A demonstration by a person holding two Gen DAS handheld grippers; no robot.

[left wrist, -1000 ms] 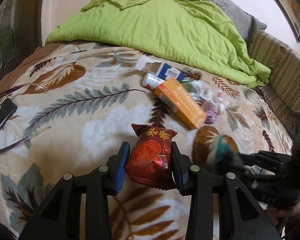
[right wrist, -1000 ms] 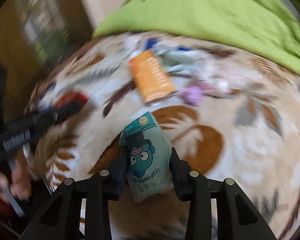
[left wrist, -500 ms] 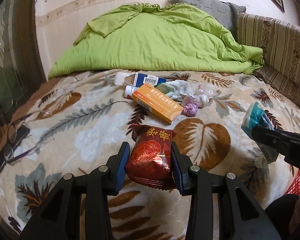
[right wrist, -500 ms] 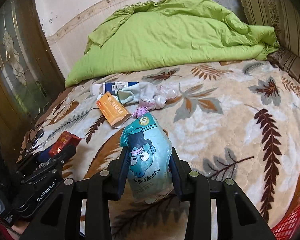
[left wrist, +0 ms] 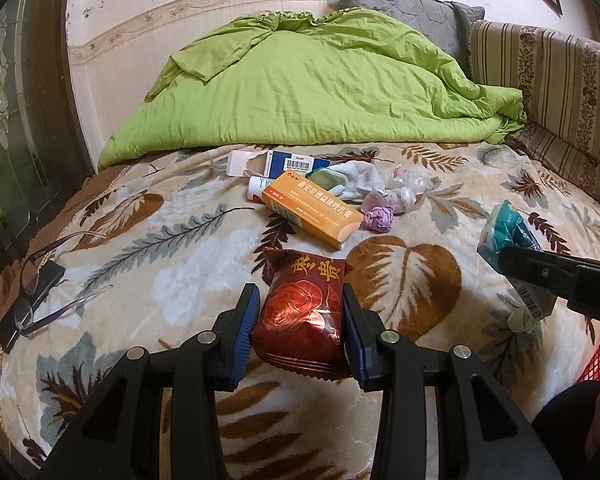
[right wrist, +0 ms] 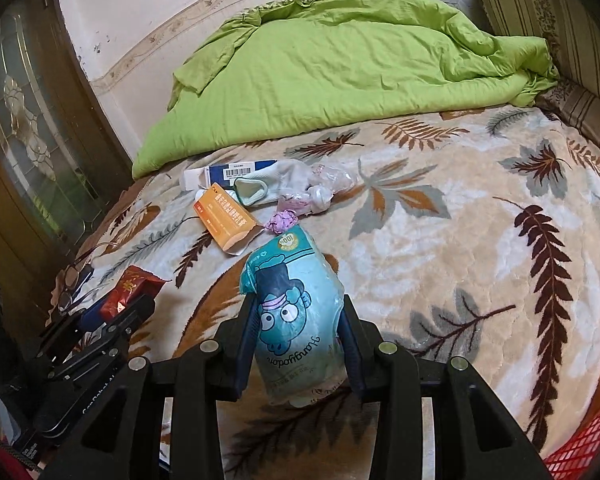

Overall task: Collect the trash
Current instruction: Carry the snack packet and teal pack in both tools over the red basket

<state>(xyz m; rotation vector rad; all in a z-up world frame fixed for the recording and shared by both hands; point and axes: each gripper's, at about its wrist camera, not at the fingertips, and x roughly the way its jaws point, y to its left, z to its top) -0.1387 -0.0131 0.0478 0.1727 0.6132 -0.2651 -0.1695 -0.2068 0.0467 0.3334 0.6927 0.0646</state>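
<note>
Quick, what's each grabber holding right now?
Left gripper: closed on the red snack packet.
Right gripper: closed on the teal tissue pack.

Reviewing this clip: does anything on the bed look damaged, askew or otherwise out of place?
Yes. The white and blue carton near the green duvet has a torn-open end. The orange cardboard box lies askew with its end flap open. A pair of purple-framed glasses rests on a black phone near the bed's edge, easily mistaken for trash.

Green duvet [left wrist: 320,84], eyeglasses [left wrist: 40,276], phone [left wrist: 28,304] on leaf-print blanket [left wrist: 172,280].
</note>
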